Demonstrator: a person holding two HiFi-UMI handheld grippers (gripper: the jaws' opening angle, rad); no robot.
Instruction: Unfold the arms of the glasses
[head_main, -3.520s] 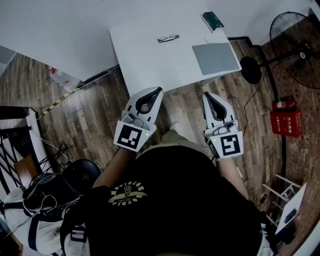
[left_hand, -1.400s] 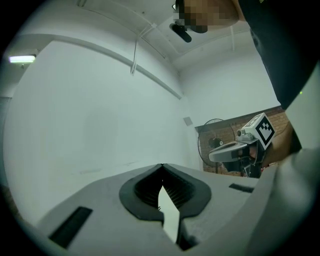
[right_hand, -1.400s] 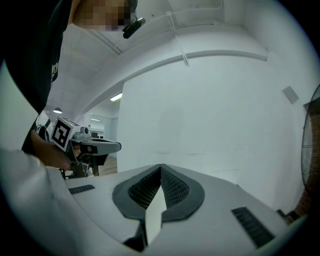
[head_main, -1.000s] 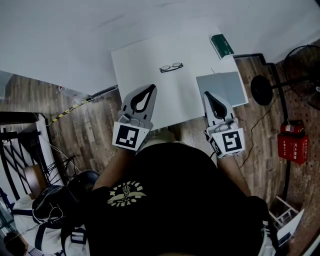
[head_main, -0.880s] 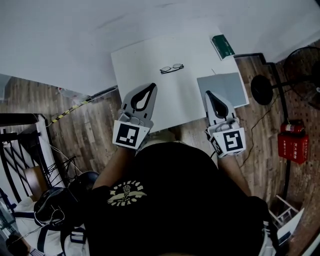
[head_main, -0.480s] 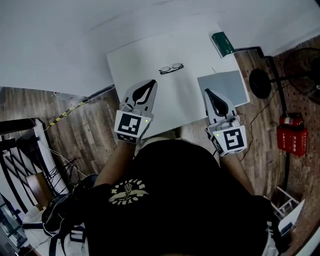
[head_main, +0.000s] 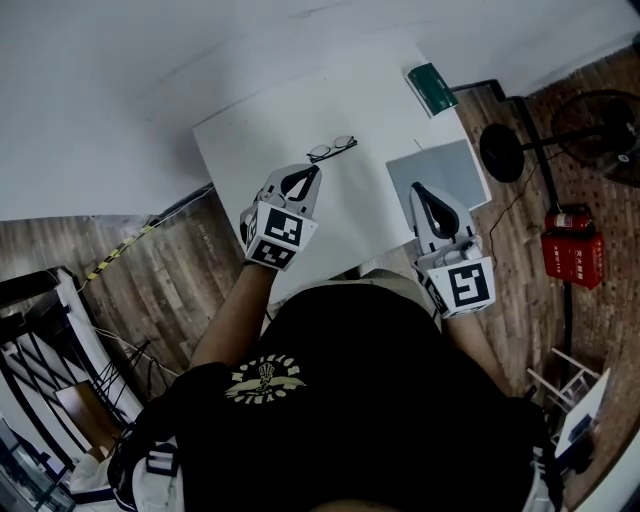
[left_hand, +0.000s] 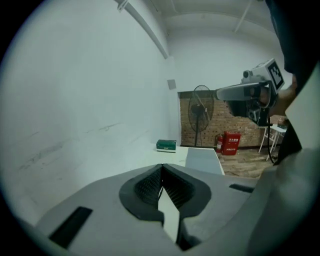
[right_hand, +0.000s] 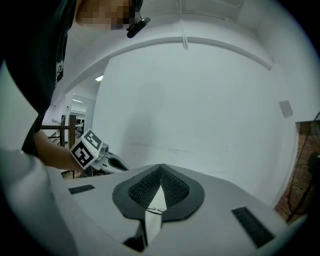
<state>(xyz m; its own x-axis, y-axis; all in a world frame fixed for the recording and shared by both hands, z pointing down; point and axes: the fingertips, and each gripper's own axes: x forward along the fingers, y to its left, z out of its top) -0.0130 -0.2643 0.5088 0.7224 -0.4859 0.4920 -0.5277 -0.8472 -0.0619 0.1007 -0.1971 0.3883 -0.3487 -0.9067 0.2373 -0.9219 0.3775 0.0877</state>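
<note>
White rectangular table: glasses borne mid-top.
Grey two-jaw left gripper, right gripper: jaws pressed together, nothing gripped.
Thin dark-framed glasses: lain just beyond left tip.
Risk judged: glasses shoved away if met by closed jaws; thin arms bent if over-squeezed.

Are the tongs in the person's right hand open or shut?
Shut. In the right gripper view, the right tongs have both tips meeting and grip nothing; the glasses lie apart from them on the table.
</note>
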